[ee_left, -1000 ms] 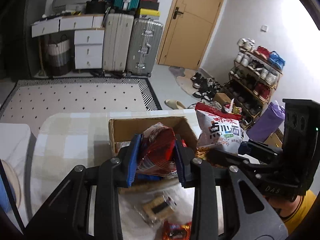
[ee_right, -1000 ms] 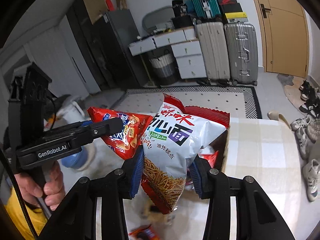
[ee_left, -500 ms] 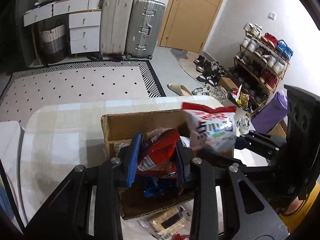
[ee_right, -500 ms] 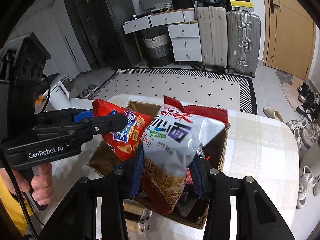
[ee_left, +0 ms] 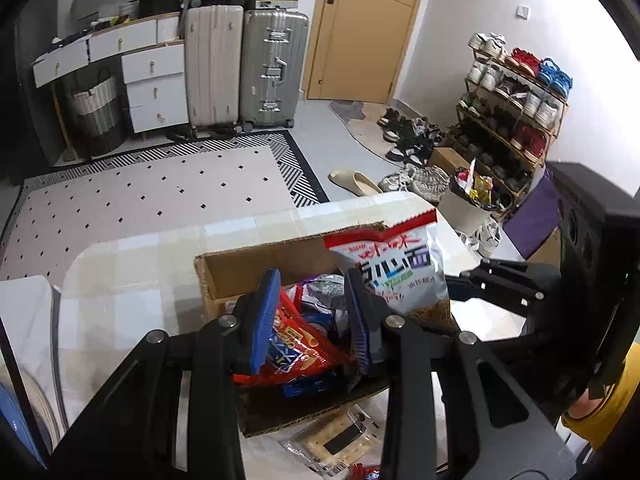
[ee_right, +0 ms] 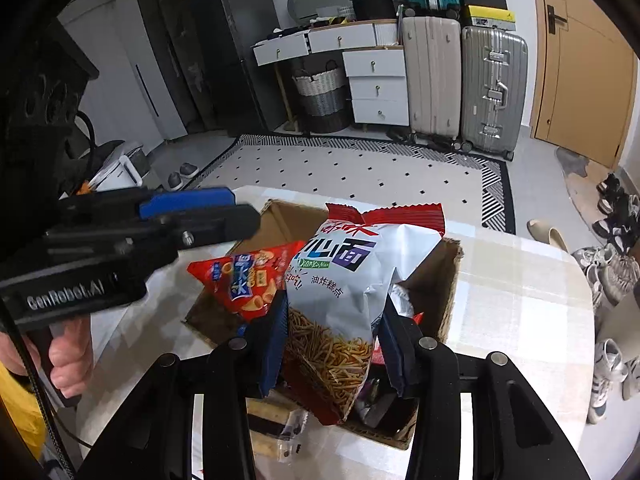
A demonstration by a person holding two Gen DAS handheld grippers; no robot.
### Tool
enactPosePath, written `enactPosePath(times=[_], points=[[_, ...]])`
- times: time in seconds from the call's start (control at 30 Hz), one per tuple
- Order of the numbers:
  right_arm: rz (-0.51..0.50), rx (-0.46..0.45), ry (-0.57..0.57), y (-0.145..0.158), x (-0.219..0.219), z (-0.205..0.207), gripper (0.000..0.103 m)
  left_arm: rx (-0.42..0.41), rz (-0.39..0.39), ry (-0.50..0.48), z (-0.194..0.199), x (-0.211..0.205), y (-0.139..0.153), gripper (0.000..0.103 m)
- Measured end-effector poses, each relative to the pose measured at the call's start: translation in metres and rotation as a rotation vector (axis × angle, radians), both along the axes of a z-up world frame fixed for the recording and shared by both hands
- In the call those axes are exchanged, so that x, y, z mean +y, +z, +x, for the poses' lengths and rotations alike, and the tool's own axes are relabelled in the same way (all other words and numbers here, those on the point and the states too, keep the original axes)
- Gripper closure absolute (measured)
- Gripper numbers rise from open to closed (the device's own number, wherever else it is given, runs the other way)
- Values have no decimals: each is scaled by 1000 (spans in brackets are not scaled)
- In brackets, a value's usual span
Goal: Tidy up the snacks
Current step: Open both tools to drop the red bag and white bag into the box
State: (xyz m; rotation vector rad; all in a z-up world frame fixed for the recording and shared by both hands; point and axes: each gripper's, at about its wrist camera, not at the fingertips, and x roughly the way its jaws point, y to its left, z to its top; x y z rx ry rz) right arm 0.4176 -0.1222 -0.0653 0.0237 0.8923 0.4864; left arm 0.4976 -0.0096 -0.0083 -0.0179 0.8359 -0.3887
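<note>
Packing underway: left tongs (ee_left: 310,322) clamp red snack bag (ee_left: 298,346), right tongs (ee_right: 332,344) clamp white noodle-snack bag (ee_right: 352,280), both over the part-filled cardboard box (ee_left: 260,264). Wrapped crackers (ee_left: 336,438) remain on bench (ee_left: 132,280).

Two handheld grippers, both angled downward

Left gripper (ee_left: 312,316) and right gripper (ee_right: 334,338) — jaws clamped — side by side.

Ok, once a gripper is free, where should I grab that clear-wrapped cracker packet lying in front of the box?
Probably from straight above, pinching across its shorter width near the middle. The cracker packet lies flat on the table, close to the near wall of the cardboard box, so a low approach from the box side looks blocked and there is no raised edge to catch.
</note>
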Motion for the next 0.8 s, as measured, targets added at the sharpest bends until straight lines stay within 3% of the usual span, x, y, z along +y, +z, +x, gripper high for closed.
enactPosePath(times=[0.13,0.33,0.47,0.57,0.8], points=[[-19,11,-22,-1,1,3,60,-10,-1,14,-14,11,10,65],[-25,77,-82,-8,-13,12,54,-12,10,27,-34,25,17,65],[6,59,-125,3,-27,6,52,-2,11,38,-41,32,19,65],[48,53,-122,12,-34,3,44,0,3,52,-47,39,23,65],[47,29,-118,26,-33,-6,43,-11,6,44,-71,40,38,64]])
